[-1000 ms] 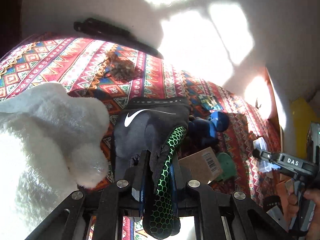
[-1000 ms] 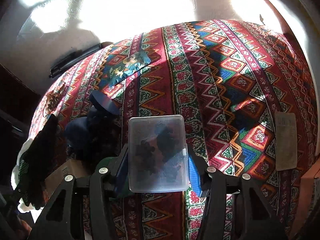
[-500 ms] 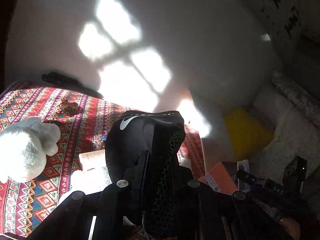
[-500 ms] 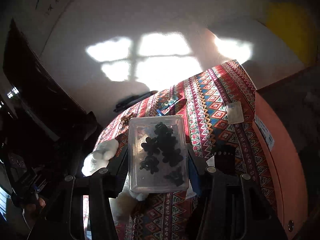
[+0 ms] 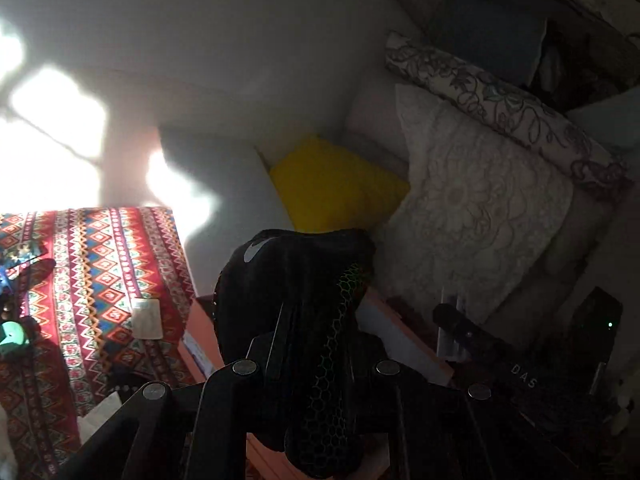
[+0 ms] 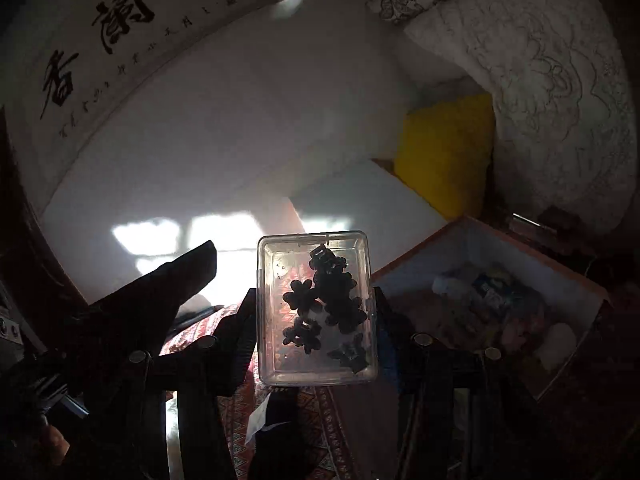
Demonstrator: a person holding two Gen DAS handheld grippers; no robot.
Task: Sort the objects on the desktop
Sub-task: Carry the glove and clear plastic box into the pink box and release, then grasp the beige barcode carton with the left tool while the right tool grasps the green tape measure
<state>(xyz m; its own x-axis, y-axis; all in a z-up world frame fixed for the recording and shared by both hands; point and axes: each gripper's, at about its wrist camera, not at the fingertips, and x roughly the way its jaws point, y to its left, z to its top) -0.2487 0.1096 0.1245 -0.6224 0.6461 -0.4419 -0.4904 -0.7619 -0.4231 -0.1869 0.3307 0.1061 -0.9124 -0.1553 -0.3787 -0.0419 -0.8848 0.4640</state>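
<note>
My left gripper (image 5: 316, 364) is shut on a black Nike glove (image 5: 296, 280) with a green honeycomb palm, held in the air beyond the right edge of the patterned table (image 5: 100, 272). My right gripper (image 6: 316, 320) is shut on a clear plastic box (image 6: 316, 312) with several black hair clips inside, held up just left of an orange-rimmed storage box (image 6: 492, 304) with several items in it. The glove also shows at the left of the right wrist view (image 6: 160, 292).
A yellow cushion (image 5: 336, 184) and white embroidered pillows (image 5: 480, 216) lie behind the storage box, whose orange rim (image 5: 400, 336) sits under the glove. A small card (image 5: 147, 318) and a green item (image 5: 12, 338) lie on the table. A calligraphy scroll (image 6: 120, 32) hangs on the wall.
Both grippers have swung right, away from the table toward the storage box and cushions, each still carrying its object. The plush toy has left the left wrist view.
</note>
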